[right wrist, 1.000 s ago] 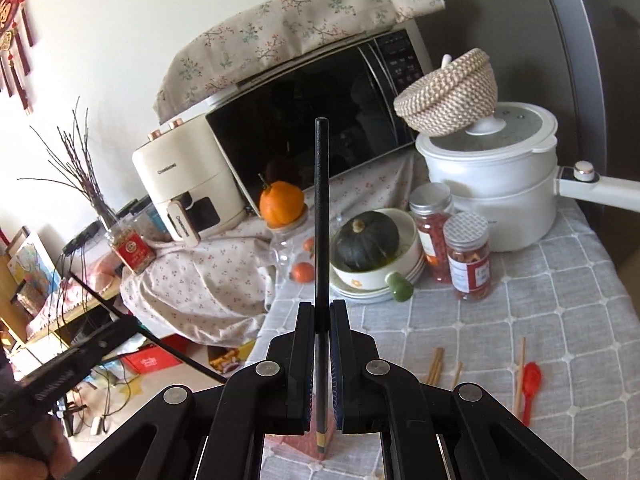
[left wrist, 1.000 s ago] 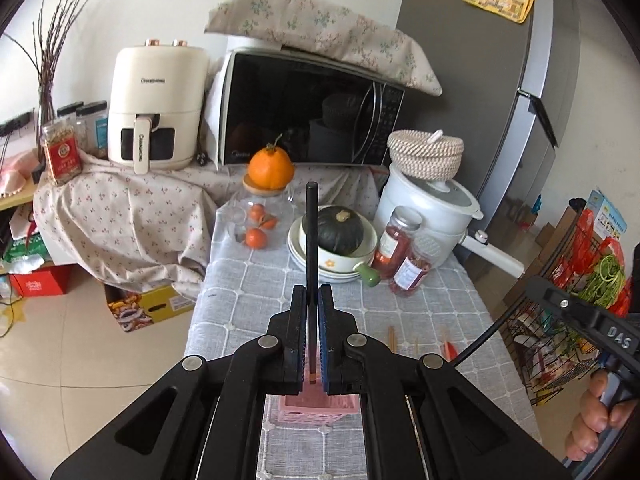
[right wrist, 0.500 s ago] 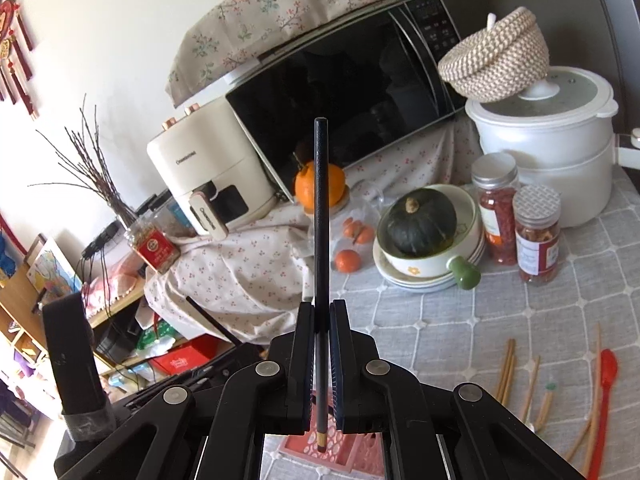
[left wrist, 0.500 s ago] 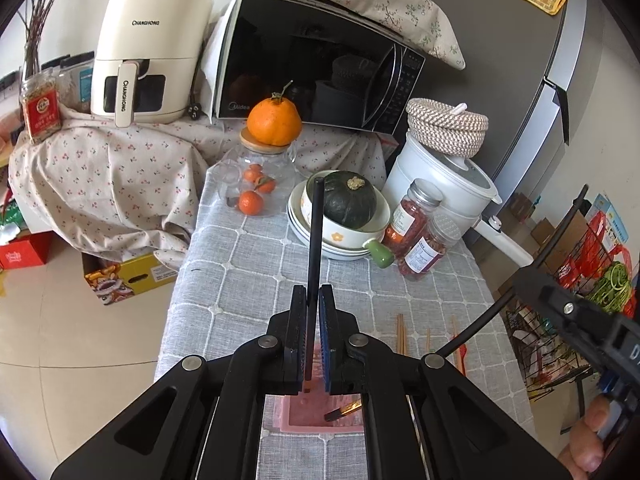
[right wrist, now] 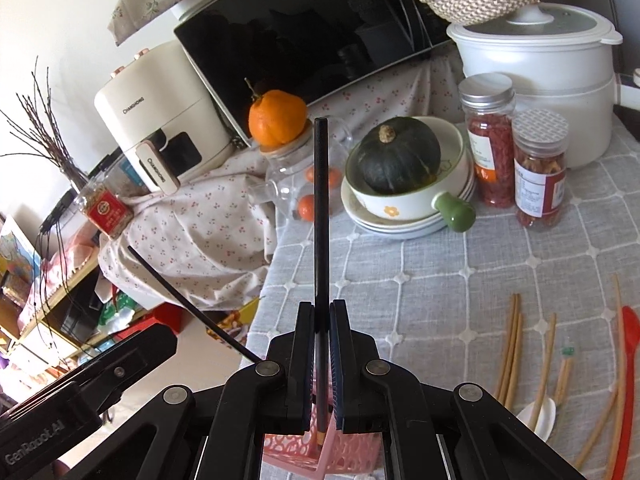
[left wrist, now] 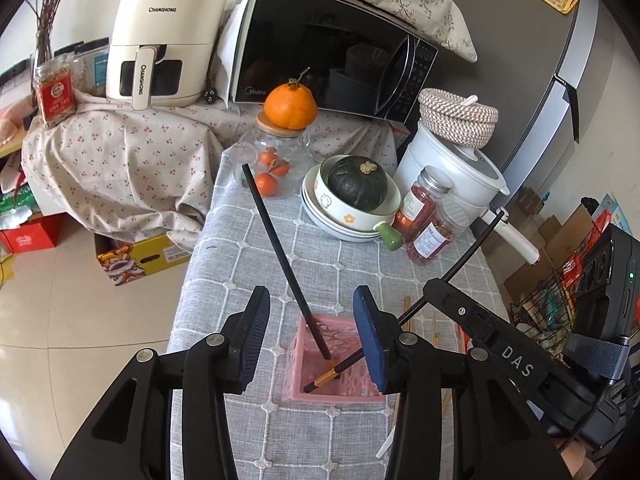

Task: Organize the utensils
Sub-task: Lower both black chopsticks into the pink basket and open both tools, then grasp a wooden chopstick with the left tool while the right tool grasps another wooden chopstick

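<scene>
leaning black chopstick (left wrist: 285, 254), gold-banded tip inside the pink basket (left wrist: 297, 364).

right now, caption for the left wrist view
Left gripper opening over a black chopstick leaning in the pink basket.

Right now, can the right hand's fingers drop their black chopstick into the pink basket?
Probably yes. The right gripper holds the black chopstick with its tip already over the pink plastic basket, and the left gripper, opening, has let its own go.
</scene>
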The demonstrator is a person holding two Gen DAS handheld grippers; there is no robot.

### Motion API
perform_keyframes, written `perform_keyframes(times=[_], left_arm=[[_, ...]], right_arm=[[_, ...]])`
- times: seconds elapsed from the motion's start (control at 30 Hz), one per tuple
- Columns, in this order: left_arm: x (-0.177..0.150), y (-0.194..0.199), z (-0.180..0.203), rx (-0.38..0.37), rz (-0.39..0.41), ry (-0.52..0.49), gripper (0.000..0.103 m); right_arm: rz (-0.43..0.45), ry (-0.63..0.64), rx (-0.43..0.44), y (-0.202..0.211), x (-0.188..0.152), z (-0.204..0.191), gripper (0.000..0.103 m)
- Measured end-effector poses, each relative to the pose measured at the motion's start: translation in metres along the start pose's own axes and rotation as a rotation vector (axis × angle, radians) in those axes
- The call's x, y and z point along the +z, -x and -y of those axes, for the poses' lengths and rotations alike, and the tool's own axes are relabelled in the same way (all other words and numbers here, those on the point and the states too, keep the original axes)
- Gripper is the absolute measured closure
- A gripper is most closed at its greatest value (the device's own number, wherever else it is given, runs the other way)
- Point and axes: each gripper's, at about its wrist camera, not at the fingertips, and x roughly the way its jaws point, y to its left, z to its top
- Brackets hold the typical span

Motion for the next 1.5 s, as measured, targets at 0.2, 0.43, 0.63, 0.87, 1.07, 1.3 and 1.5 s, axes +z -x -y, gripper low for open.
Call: perform_keyframes(times=[0.2, 0.43, 0.63, 0.87, 1.07, 1.3, 1.5], left_arm=[[-0.008, -0.002, 0.0, 0.017, -0.041, -0.014, 0.046], [-0.02, 0.003, 0.015, 0.005, -0.07, -0.066, 0.032], [-0.033, 0.008, 0.042, -0.015, -0.088, -0.139, 0.025], [-0.05, 0.003, 0.082, -0.065, -0.138, -0.216, 0.024], [-0.071, -0.012, 0.116, -0.077, -0.209, -0.313, 0.024], [-0.096, -0.044, 0.142, -0.085, -0.332, -0.36, 0.024], [-0.1, -0.077, 0.166, -0.076, -0.365, -0.383, 0.037]], right_arm=[[-0.016, -0.015, -0.008, -0.004, 0.0, 0.004, 0.092], [-0.011, 0.003, -0.005, 0.027, 0.008, 0.016, 0.063], [-0.034, 0.038, -0.075, 0.064, 0.005, 0.042, 0.048], [-0.053, -0.016, -0.151, 0.095, -0.007, 0.092, 0.032], [-0.097, -0.082, -0.208, 0.105, -0.017, 0.133, 0.03], [-0.227, -0.137, -0.299, 0.105, -0.027, 0.179, 0.028], [-0.297, -0.154, -0.335, 0.098, -0.033, 0.201, 0.028]])
